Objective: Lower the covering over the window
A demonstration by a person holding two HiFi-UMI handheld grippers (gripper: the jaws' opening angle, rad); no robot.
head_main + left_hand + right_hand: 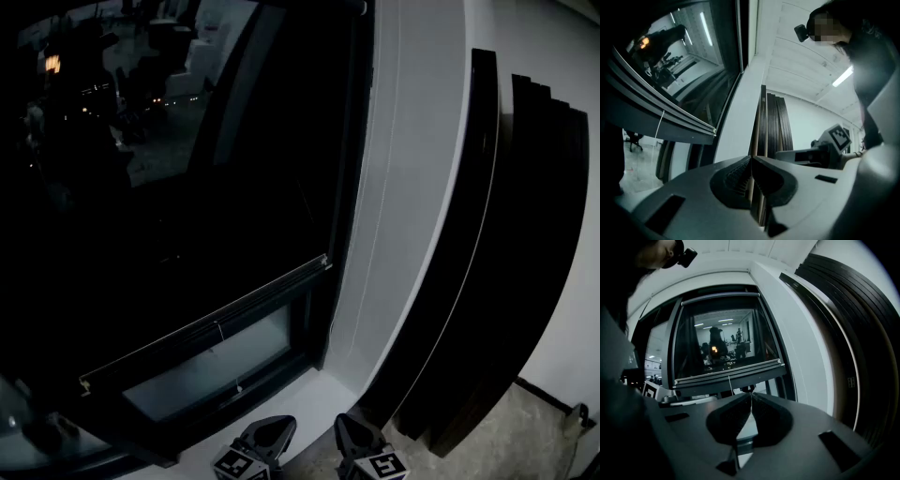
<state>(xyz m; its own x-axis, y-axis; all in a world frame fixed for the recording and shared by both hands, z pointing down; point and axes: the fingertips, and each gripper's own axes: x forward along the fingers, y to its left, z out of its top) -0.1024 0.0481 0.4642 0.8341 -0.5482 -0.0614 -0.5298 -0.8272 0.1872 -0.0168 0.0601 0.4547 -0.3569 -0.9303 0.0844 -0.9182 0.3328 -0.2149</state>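
A dark blind covers most of the window, and its bottom rail [206,323] hangs a little above the sill [314,398]. The same rail [661,117] shows in the left gripper view, and the rail [729,373] shows in the right gripper view. A thin white cord [228,356] dangles from it across the uncovered strip of glass. My left gripper [270,429] and right gripper [349,429] sit low, below the sill and side by side. The jaws of each are pressed together with nothing between them, as the left gripper [751,159] and the right gripper [751,397] show in their own views.
A white wall section [403,187] stands right of the window frame. Several tall dark panels [506,262] lean against the wall further right. The glass reflects a room with lights and a person. Speckled floor [525,441] lies at the bottom right.
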